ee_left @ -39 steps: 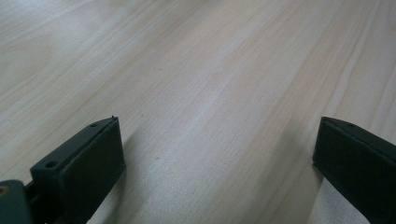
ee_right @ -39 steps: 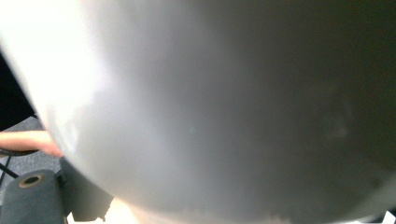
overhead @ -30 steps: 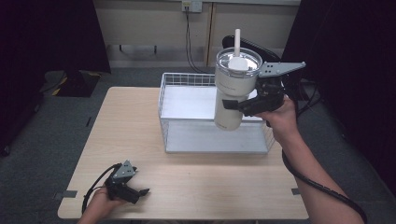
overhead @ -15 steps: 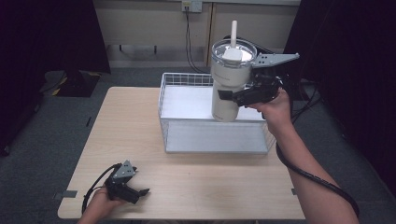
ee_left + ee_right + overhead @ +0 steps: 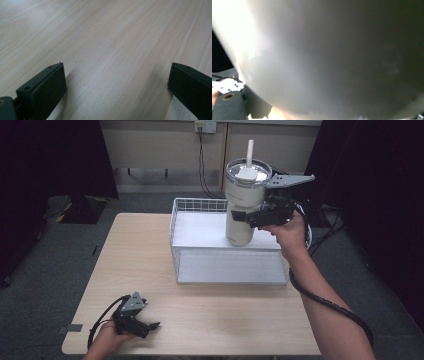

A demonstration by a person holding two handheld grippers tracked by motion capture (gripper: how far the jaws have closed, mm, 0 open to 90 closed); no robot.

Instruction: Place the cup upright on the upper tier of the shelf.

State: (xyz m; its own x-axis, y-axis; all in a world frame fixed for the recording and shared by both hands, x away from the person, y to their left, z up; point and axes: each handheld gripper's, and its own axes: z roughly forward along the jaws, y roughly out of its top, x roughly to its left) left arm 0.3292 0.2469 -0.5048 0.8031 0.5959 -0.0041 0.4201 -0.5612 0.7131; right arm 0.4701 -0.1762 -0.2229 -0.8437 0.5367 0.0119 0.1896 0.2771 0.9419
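A white wire basket (image 5: 195,227) stands on the far half of the table (image 5: 200,320), its floor a bare white panel with nothing lying on it. The right gripper (image 5: 250,217) holds a cream tumbler (image 5: 242,207) upright over the basket's right rear part, the jaws closed on its side about midway up. Whether the tumbler's base touches the basket floor or hangs just above it cannot be told from the high view. The tumbler has a clear lid (image 5: 248,171) with a white straw (image 5: 250,149) standing up through it; what is inside the tumbler cannot be seen. In the right gripper view the tumbler's wall (image 5: 332,57) sits so close that it is a blur of grey and cream, and the jaws themselves are hidden behind it. The left gripper (image 5: 145,326) lies low on the table's near left corner, well apart from the basket, jaws spread wide with only bare wood (image 5: 112,50) between them and nothing held.
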